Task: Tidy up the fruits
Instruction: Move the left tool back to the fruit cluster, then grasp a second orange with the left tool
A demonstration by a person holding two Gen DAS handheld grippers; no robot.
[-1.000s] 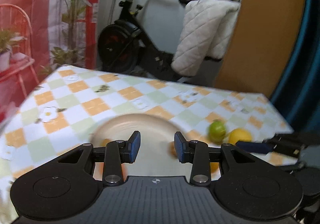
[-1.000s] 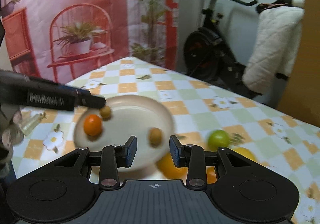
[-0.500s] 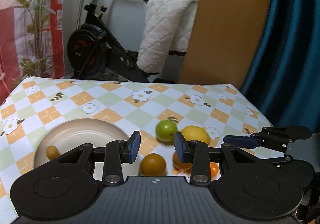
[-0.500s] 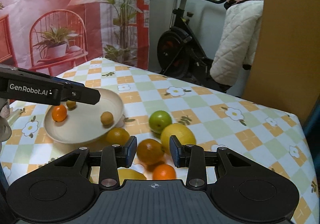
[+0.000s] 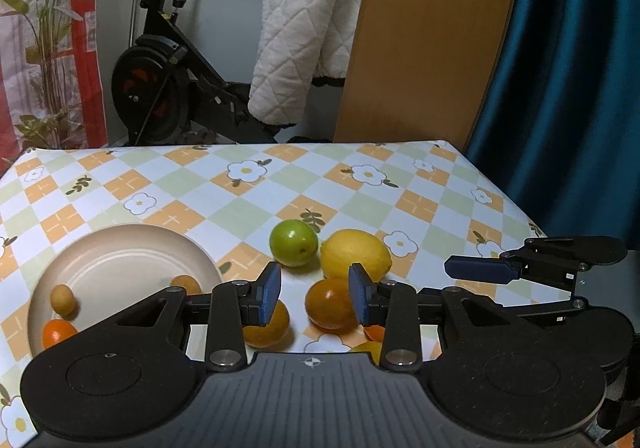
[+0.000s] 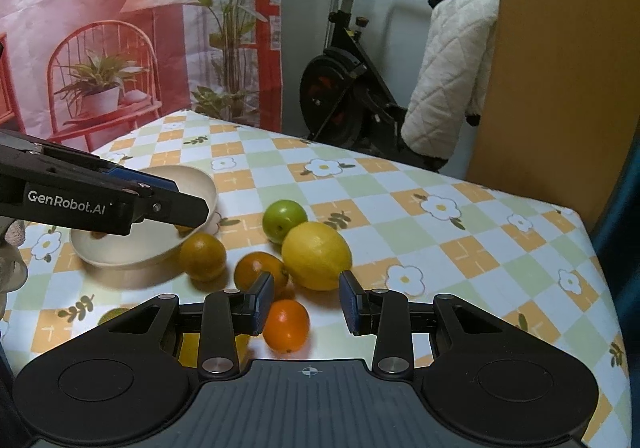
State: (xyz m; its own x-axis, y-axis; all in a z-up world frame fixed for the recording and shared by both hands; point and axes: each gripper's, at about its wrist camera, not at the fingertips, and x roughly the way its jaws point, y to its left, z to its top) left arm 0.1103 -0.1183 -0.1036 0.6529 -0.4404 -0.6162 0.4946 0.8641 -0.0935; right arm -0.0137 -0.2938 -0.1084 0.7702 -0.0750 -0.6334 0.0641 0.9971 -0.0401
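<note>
A: What's nearest the cameras?

B: Both grippers, w/ nothing held. Left gripper (image 5: 314, 298): jaws partly open, empty, hovering over loose fruit. Right gripper (image 6: 306, 302): jaws also partly open, empty; a small bright orange (image 6: 286, 325) sits on the cloth below the gap, near the left jaw, not gripped.

A: And the fruit just past that?

B: A cluster on the tabletop (image 6: 500, 248), which has a checked floral cloth. A dark orange (image 6: 261, 274), another orange (image 6: 202, 256) just beside the plate, a big lemon (image 6: 317, 254), then a green lime-like fruit (image 6: 284, 221) behind it. The lemon touches or nearly touches the dark orange and the green one. One or two more yellow bits peek out under the right gripper body; can't tell what.

A: Where's the plate?

B: The cream plate (image 5: 120, 248) is left of the cluster. In the left wrist view it holds three small pieces: an orange one (image 5: 56, 333) at the near rim & two tan ones (image 5: 63, 299) (image 5: 185, 283).

A: So how far along?

B: Early-to-mid, I'd judge. Three small fruits plated, at least five still loose on the cloth, assuming the plate is the goal. Next pick not begun.

A: Farther back?

B: Beyond the table edge: an exercise bike (image 5: 168, 88) w/ a white quilted cover draped nearby, a wooden panel, a teal curtain, and a red printed backdrop.
</note>
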